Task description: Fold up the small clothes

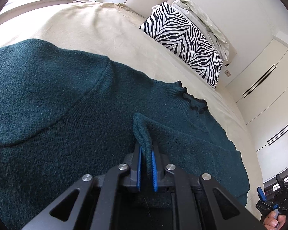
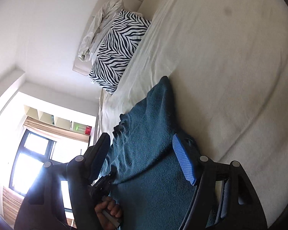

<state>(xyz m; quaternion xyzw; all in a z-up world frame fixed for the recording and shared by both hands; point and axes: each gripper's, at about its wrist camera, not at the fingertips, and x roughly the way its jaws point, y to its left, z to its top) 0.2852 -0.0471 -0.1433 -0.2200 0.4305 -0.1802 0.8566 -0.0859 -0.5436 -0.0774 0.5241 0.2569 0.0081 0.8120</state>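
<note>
Lying on the bed [image 1: 98,28]: teal sweater [image 1: 48,99]. Left gripper [image 1: 146,153] is pinching a sweater fold between clenched jaws. Right gripper [image 2: 142,149] is hovering over the sweater, jaws released.

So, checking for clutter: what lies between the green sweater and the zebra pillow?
Only bare cream bedsheet separates the sweater from the zebra pillow, per both wrist views.
</note>
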